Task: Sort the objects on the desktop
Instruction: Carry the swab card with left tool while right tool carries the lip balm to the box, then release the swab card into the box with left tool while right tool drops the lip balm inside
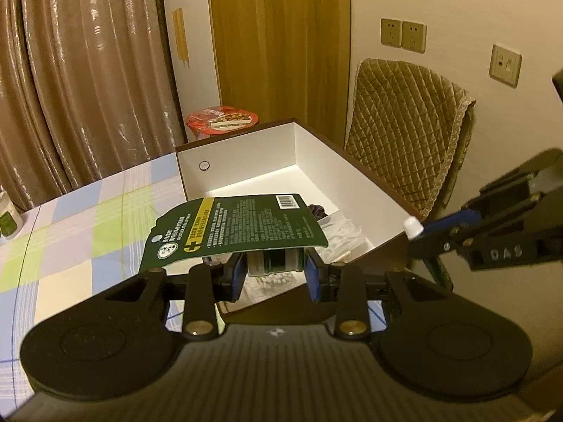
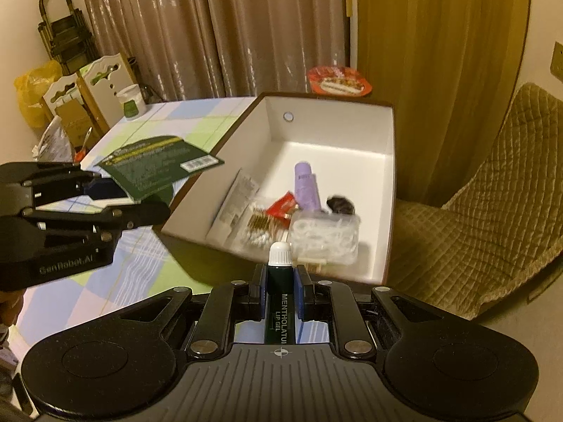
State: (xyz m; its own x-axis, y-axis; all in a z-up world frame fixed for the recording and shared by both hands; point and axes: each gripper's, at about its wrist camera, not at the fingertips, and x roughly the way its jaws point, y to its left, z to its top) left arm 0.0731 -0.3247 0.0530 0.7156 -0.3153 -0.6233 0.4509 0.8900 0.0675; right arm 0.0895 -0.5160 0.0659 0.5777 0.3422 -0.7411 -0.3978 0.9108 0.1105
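My left gripper (image 1: pixel 276 274) is shut on a green carded pack (image 1: pixel 239 227) and holds it above the near edge of the open white box (image 1: pixel 309 154). The pack also shows in the right wrist view (image 2: pixel 158 165), left of the box (image 2: pixel 387 183). My right gripper (image 2: pixel 280 293) is shut on a dark green lip gel tube (image 2: pixel 279 281) with a white cap, just before the box's near wall. In the left wrist view it (image 1: pixel 432 232) comes in from the right. The box holds a purple bottle (image 2: pixel 307 186), cotton swabs (image 2: pixel 260 225), a clear case (image 2: pixel 325 235), a red packet (image 2: pixel 283 205).
The box stands on a checked tablecloth (image 1: pixel 70 239). A red instant noodle bowl (image 1: pixel 221 121) sits behind the box. A white jar (image 2: pixel 132 103) stands at the table's far left. A quilted chair (image 2: pixel 492 204) is to the right, curtains behind.
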